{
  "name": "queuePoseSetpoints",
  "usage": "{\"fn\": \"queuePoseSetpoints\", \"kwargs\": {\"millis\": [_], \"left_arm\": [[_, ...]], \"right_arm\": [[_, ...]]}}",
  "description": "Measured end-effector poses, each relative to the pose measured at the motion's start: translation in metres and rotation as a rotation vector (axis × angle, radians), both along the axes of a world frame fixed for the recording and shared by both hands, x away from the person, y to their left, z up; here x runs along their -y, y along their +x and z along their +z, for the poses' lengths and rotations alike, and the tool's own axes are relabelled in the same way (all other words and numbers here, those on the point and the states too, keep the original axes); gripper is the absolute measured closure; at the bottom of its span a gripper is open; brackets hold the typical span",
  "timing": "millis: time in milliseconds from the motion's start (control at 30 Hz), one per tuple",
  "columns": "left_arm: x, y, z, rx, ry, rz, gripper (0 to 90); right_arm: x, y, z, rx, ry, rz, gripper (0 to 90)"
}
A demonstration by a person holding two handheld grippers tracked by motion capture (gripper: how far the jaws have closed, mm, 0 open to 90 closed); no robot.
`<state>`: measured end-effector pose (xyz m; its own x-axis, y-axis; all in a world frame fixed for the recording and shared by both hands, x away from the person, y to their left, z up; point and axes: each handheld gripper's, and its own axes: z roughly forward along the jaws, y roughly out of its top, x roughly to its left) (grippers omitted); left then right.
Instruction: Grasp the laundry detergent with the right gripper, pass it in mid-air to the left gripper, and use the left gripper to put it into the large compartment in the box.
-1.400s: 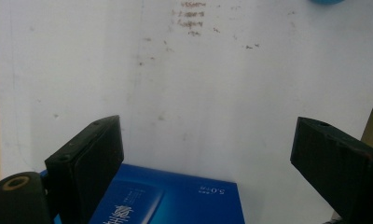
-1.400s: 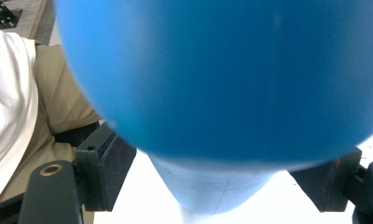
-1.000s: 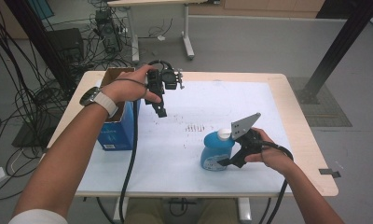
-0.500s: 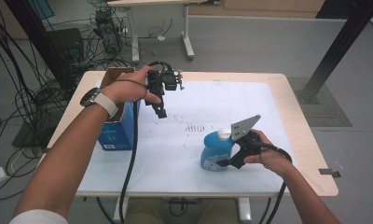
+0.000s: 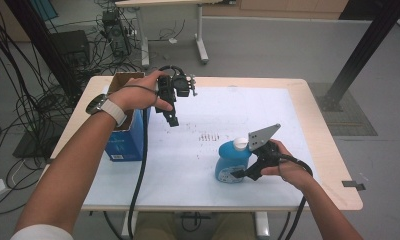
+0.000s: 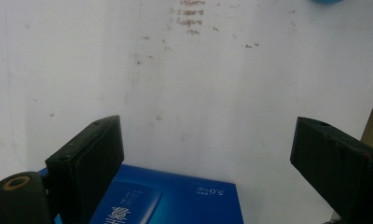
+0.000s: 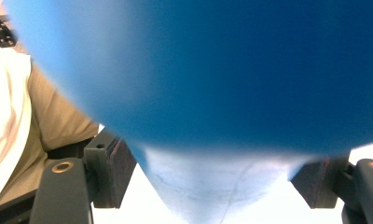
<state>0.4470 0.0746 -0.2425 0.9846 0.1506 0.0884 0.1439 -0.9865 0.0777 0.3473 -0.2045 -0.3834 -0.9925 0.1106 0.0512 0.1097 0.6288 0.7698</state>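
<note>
Near the bench's [image 5: 308,100] front right edge stands a rounded blue plastic bottle with a white cap [image 5: 231,159]. The right tongs [image 5: 236,174] have just been closing around its base. The left tongs [image 5: 172,119] hang apart, empty, above the open blue cardboard box [image 5: 122,145] by the left edge.

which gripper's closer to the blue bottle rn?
Right. The right gripper has its jaws around the blue bottle, which they have just been closing on. The left gripper hangs well away, above the mat beside the blue box, jaws open.
</note>
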Motion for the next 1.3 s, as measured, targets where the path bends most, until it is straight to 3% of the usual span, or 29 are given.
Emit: {"fn": "queuePoseSetpoints", "kwargs": {"millis": [1300], "left_arm": [[-0.0004, 0.0005, -0.0023, -0.002, -0.001, 0.003, 9.9]], "right_arm": [[0.0006, -0.0002, -0.0075, 0.002, 0.046, -0.008, 31.4]]}}
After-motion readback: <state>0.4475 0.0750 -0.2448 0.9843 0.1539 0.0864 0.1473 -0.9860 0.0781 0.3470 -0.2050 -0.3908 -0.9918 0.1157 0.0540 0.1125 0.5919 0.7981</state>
